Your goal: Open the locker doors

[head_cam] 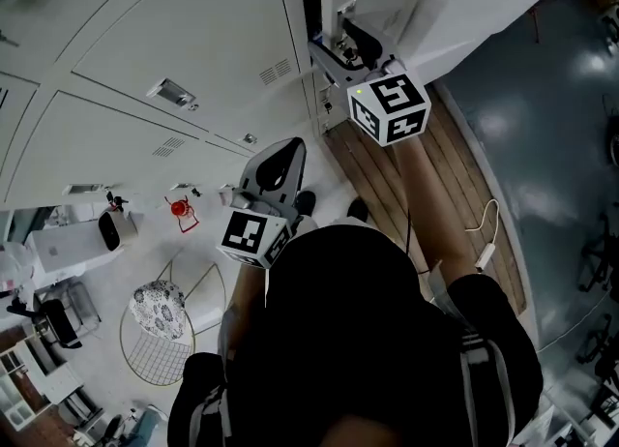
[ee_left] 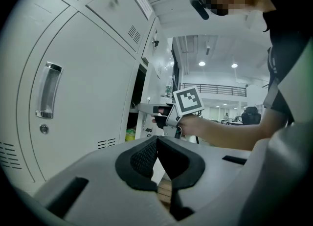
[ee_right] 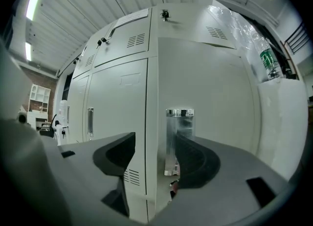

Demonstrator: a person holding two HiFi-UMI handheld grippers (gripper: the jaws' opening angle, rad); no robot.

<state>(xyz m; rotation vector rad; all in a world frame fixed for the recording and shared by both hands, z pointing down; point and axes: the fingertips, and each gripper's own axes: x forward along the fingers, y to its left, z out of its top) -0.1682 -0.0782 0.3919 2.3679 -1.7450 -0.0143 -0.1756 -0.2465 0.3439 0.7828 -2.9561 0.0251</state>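
The right hand-held gripper [ee_right: 155,144] is spread wide. The free edge of a locker door [ee_right: 215,98] and its chrome handle [ee_right: 179,137] stand between the jaws. The handle sits just beside the right-hand jaw, and whether they touch I cannot tell.

The left hand-held gripper [ee_left: 157,141] is clenched on nothing, its jaws meeting at the tips, and it is held apart from the lockers. Its view shows the other gripper side-on at the door, with a dark opening [ee_left: 138,98] next to it and a closed neighbouring door [ee_left: 88,83] nearer.

The head view adds a wooden floor strip [head_cam: 455,174] below. Only the right gripper view shows a green-labelled bottle [ee_right: 267,62].
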